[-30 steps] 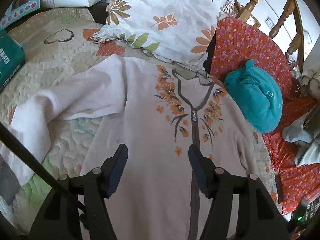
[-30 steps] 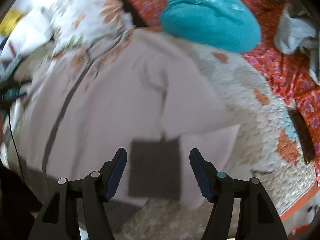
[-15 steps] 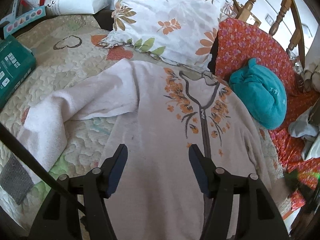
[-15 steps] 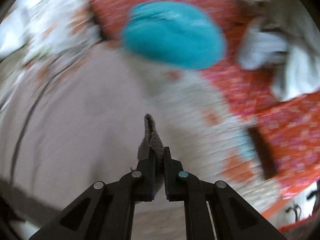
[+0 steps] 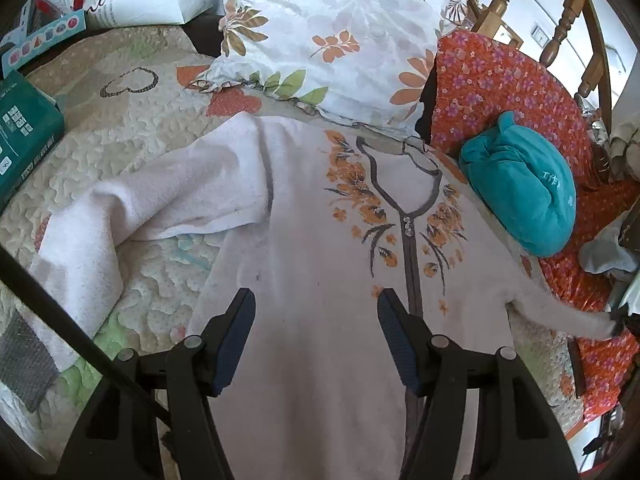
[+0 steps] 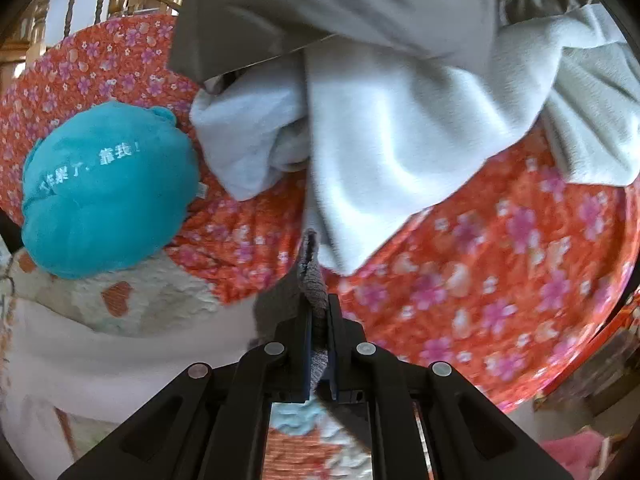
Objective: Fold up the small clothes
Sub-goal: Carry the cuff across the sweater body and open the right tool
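A pale pink top [image 5: 320, 248] with orange flowers and a grey placket lies face up on the quilted bedspread [image 5: 112, 128]. Its left sleeve [image 5: 120, 208] is spread out to the left, ending in a grey cuff [image 5: 24, 364]. My left gripper [image 5: 316, 340] is open and empty, hovering over the top's lower body. My right gripper [image 6: 318, 320] is shut on the right sleeve's grey cuff [image 6: 314, 280] and holds the pink sleeve [image 6: 100, 352] stretched out to the right; it also shows at the right edge of the left wrist view [image 5: 618, 316].
A floral pillow [image 5: 340, 36] lies at the head of the bed. A teal plush cushion [image 5: 524, 196] rests on an orange flowered cover [image 5: 500, 80]. Grey-white clothes [image 6: 400, 140] are piled on the right. A green box [image 5: 24, 132] sits at the left.
My right gripper closed on the right sleeve's cuff and pulled it out to the right, swinging toward the orange cover and clothes pile. My left gripper drew back a little, staying open.
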